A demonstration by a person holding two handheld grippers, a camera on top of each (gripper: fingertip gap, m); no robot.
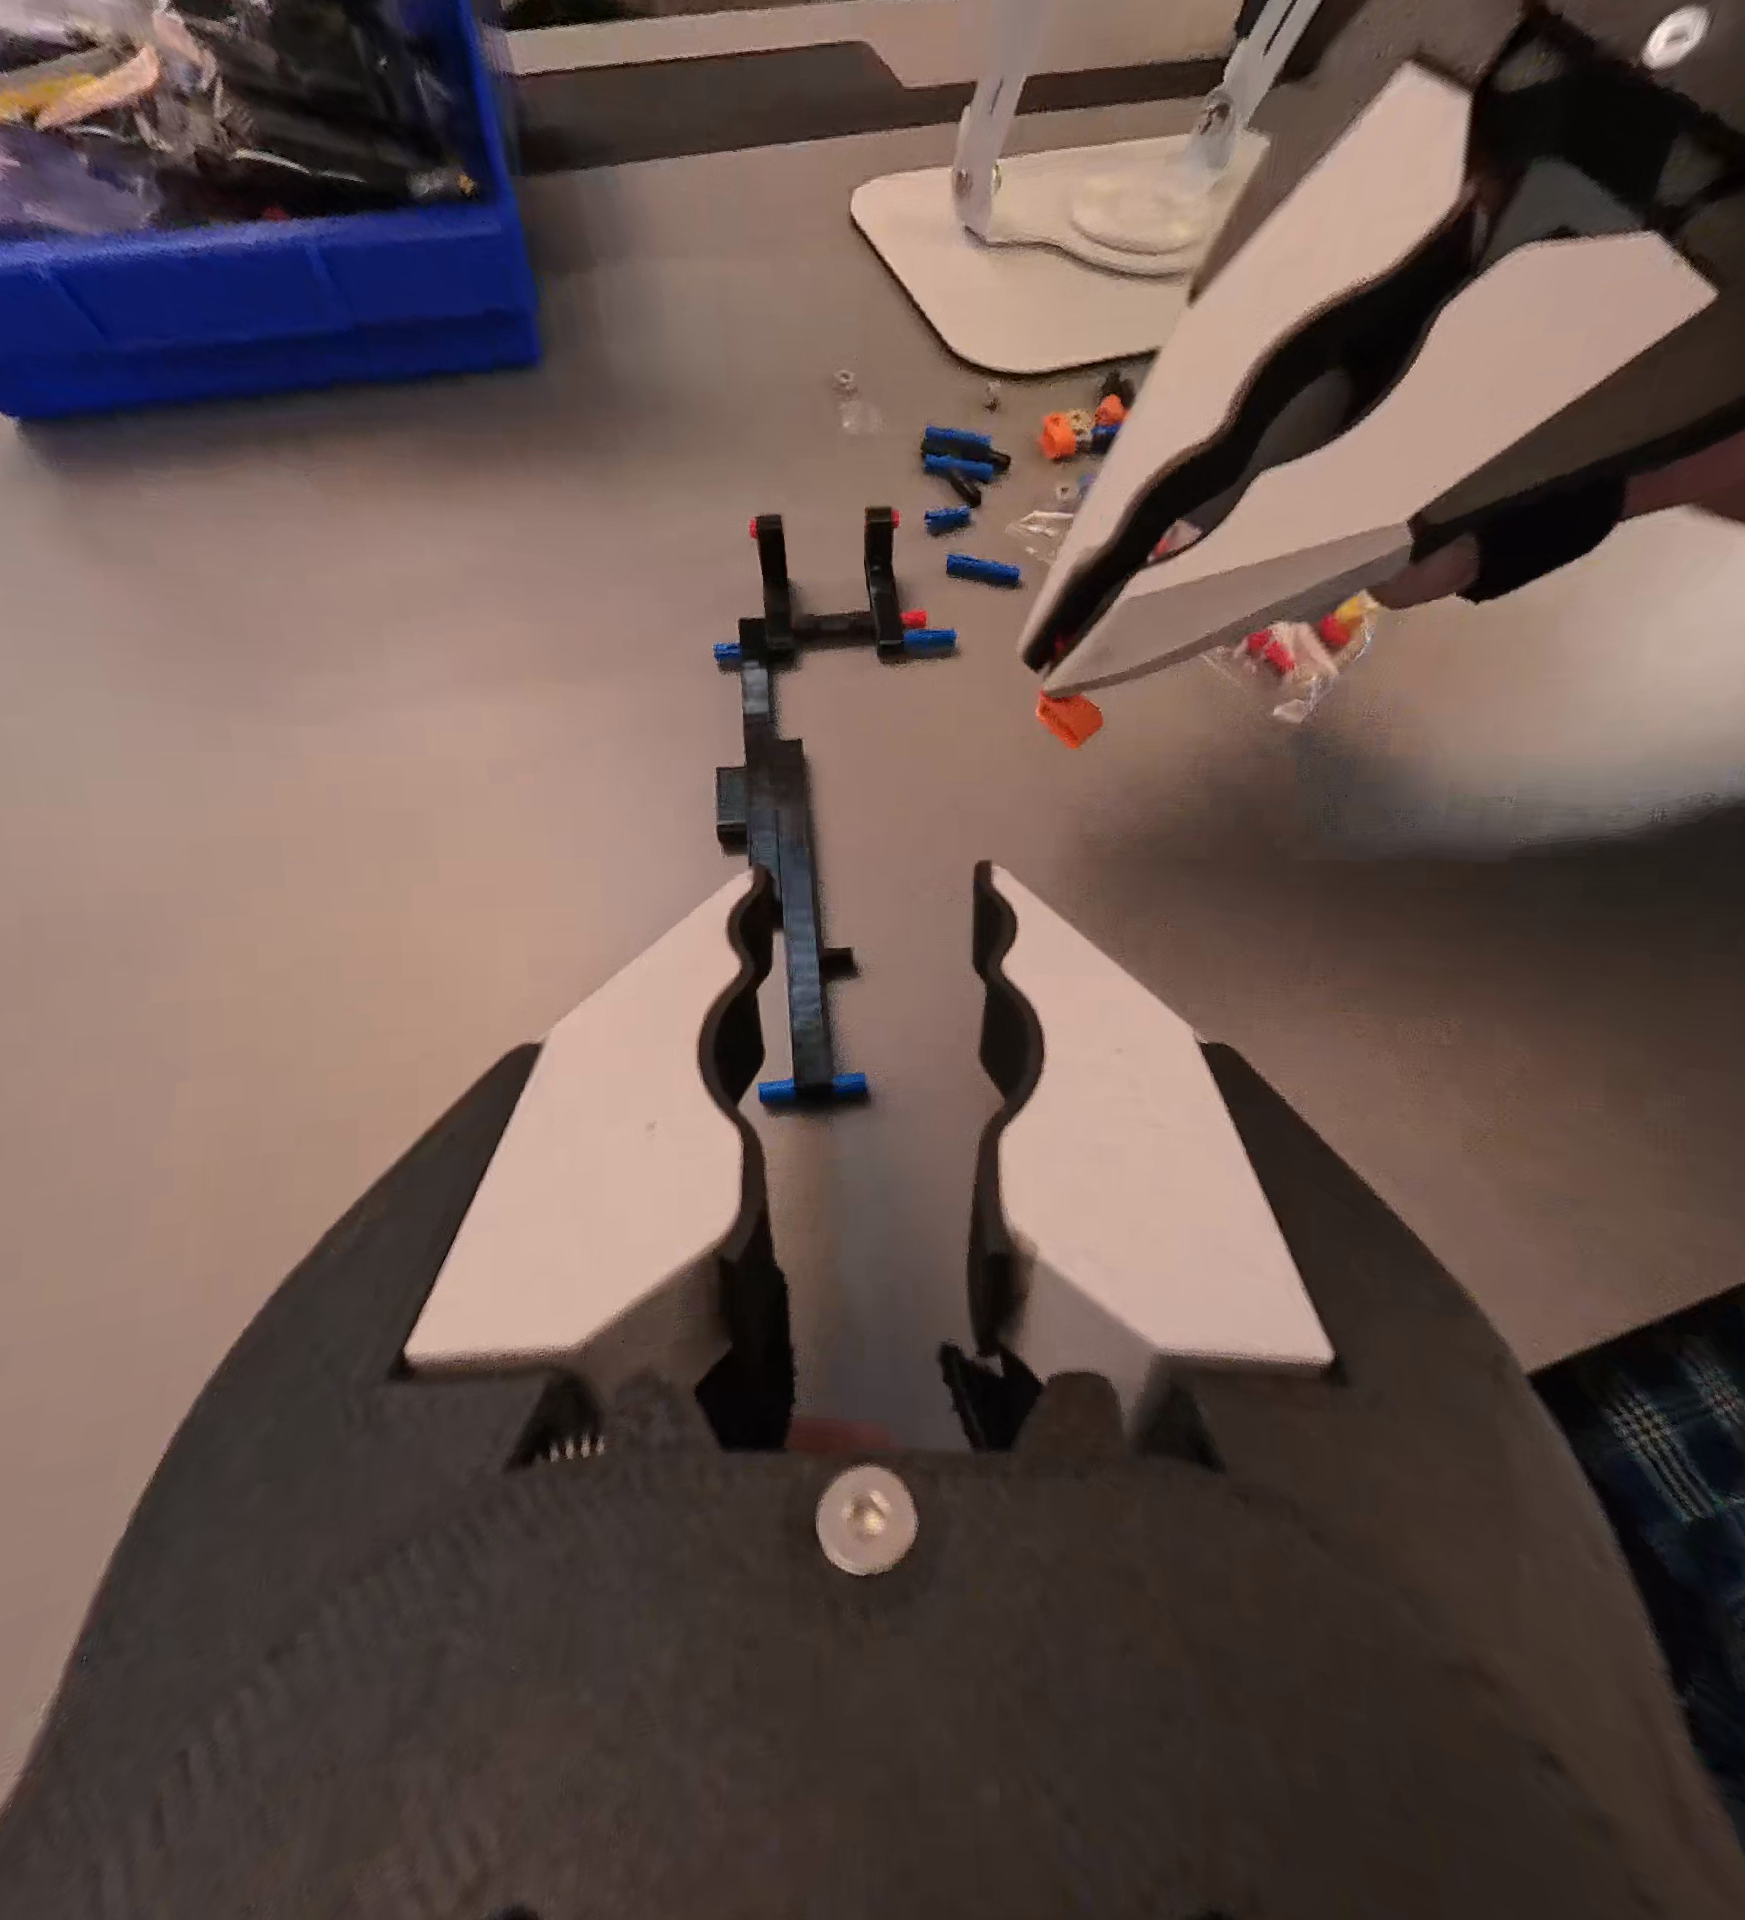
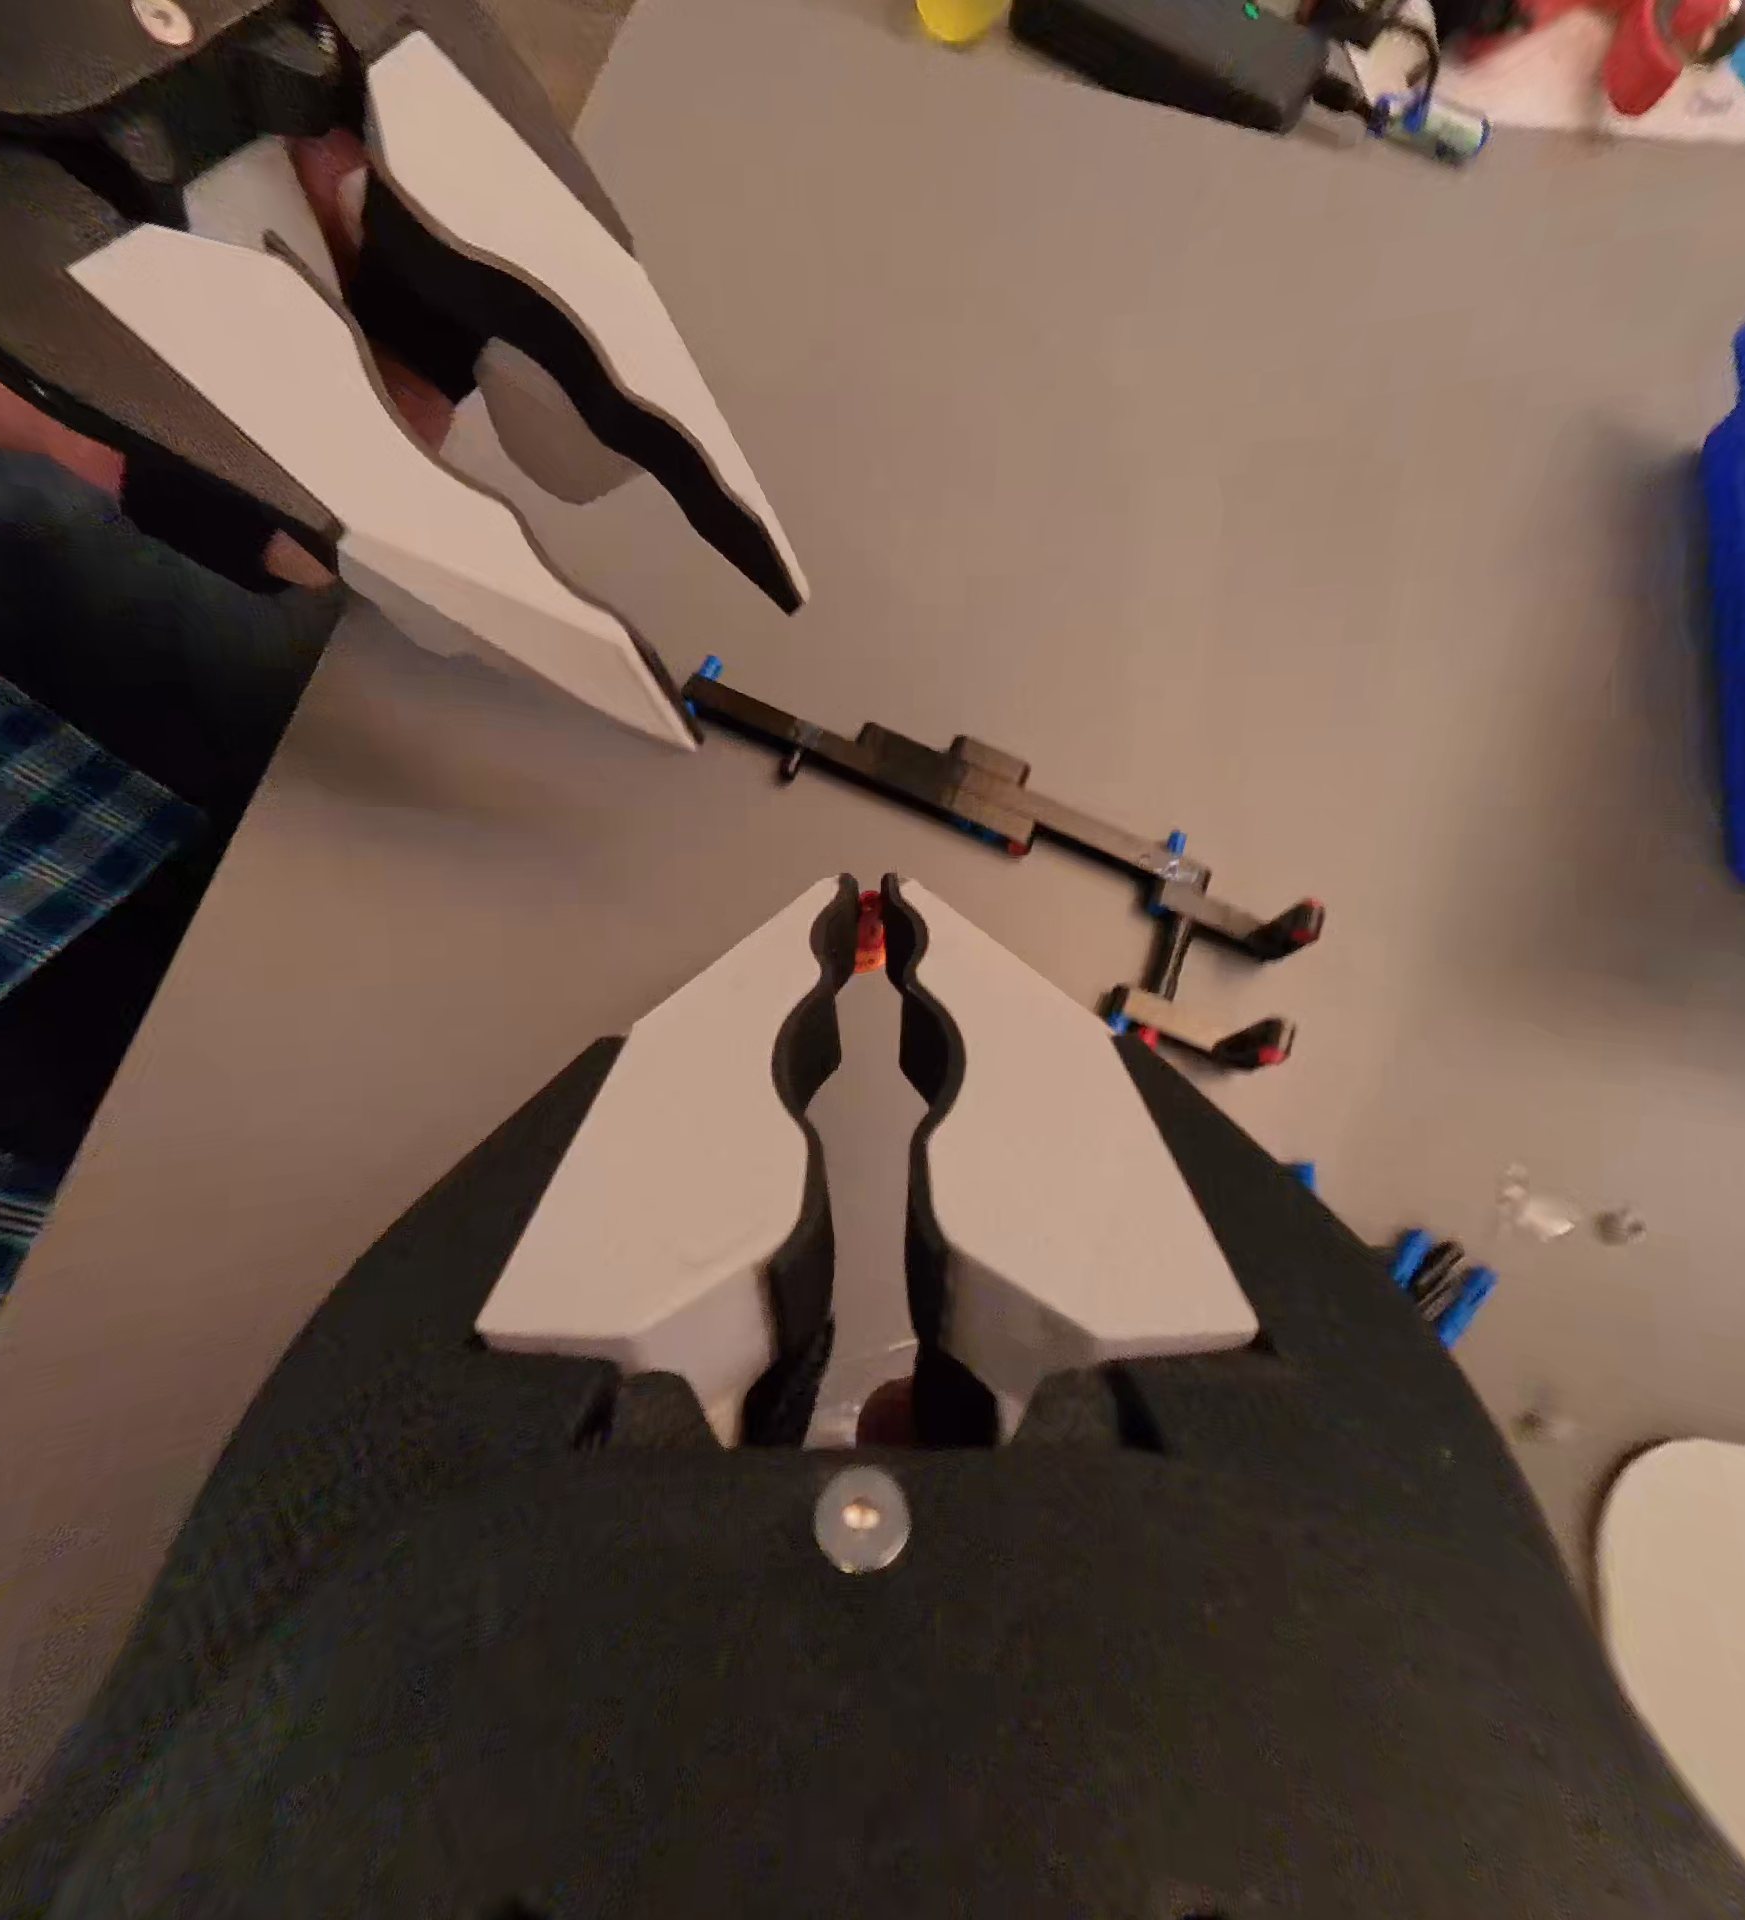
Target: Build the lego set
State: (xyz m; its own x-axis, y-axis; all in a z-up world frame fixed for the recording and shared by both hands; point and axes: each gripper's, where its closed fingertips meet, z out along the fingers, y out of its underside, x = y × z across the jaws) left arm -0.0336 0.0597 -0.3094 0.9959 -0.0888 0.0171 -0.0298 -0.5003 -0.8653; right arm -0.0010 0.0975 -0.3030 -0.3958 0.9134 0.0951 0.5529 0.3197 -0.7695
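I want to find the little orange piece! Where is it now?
The orange piece is pinched at the tips of the right gripper, held just above the grey table, to the right of the long black lego frame.

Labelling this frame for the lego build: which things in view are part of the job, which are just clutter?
In play:
black lego assembly
orange piece held by right gripper
left gripper, open
loose blue pins
parts bag

Lying about:
blue bin
white stand base
black power brick
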